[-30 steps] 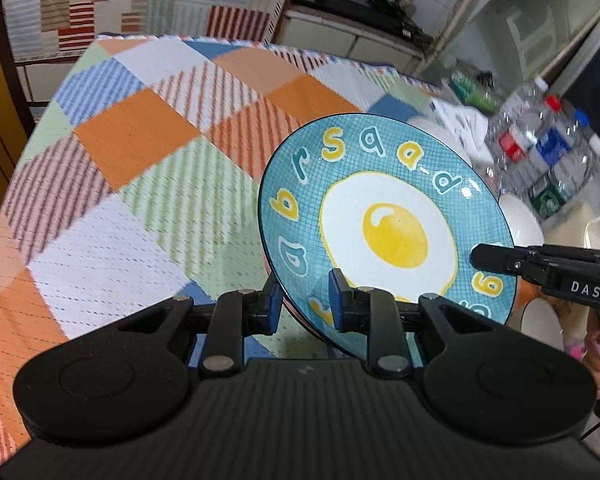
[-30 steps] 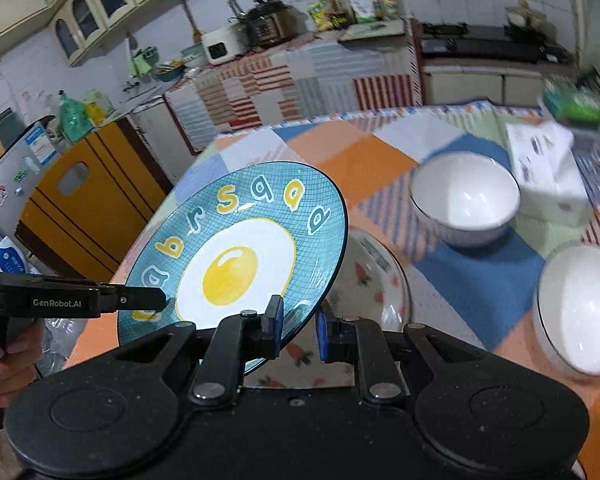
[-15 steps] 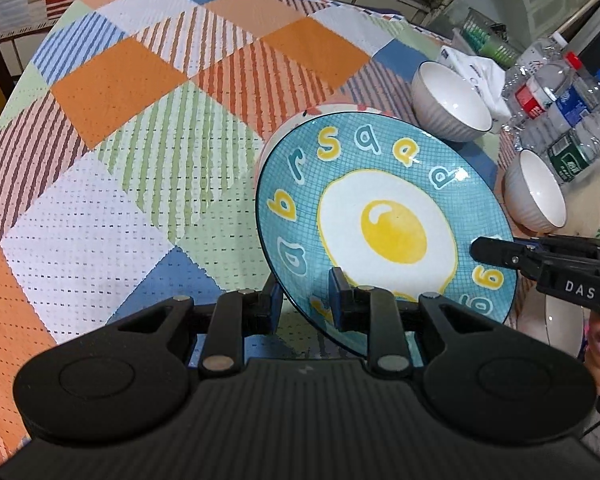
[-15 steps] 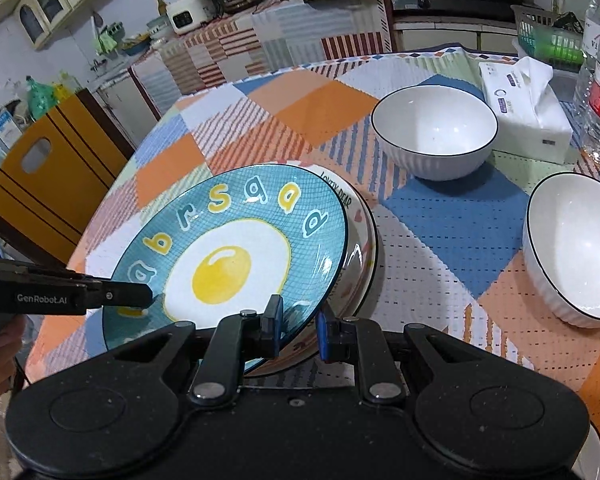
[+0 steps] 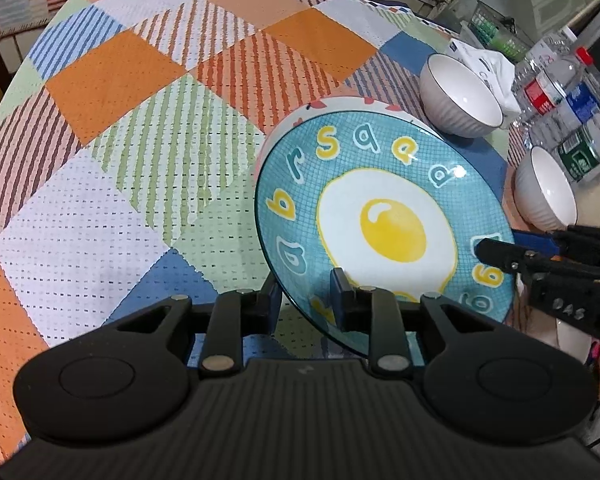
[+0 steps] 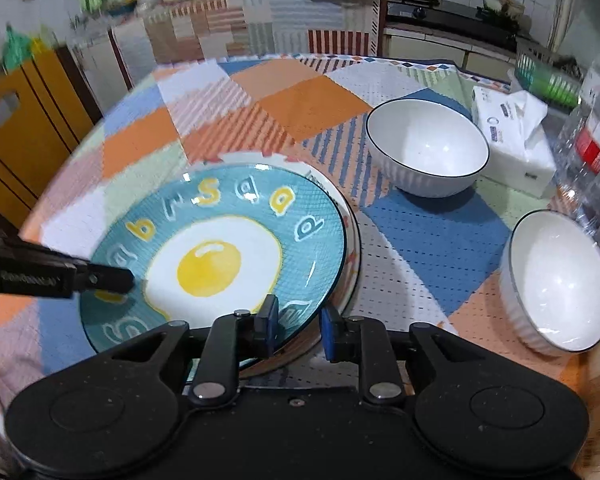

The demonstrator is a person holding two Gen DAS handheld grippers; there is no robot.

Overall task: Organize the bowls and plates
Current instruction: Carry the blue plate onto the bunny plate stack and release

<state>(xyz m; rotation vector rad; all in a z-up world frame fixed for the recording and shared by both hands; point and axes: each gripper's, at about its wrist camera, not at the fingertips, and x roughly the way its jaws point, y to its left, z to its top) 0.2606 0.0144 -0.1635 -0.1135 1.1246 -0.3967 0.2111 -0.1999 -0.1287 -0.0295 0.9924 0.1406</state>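
Observation:
A teal plate with a fried-egg print (image 5: 384, 220) (image 6: 216, 256) is gripped at opposite rims by both grippers. My left gripper (image 5: 306, 294) is shut on its near rim, and so is my right gripper (image 6: 298, 326). The plate hangs low, tilted, right over a white plate with a red pattern (image 5: 340, 105) (image 6: 350, 236) that lies on the table; whether they touch I cannot tell. Two white bowls with dark rims stand apart on the cloth: one further back (image 5: 460, 96) (image 6: 424, 156), one nearer (image 5: 546, 192) (image 6: 556, 280).
The round table has a checked orange, blue, green and white cloth (image 5: 140, 120) (image 6: 300, 96). A tissue pack (image 6: 514, 140) and several water bottles (image 5: 568, 108) stand past the bowls. A yellow cabinet (image 6: 24, 120) and a kitchen counter lie beyond the table.
Both grippers have lowered the teal plate from high above the table down onto the white patterned plate. The plate has tipped flatter. Both grips stay shut.

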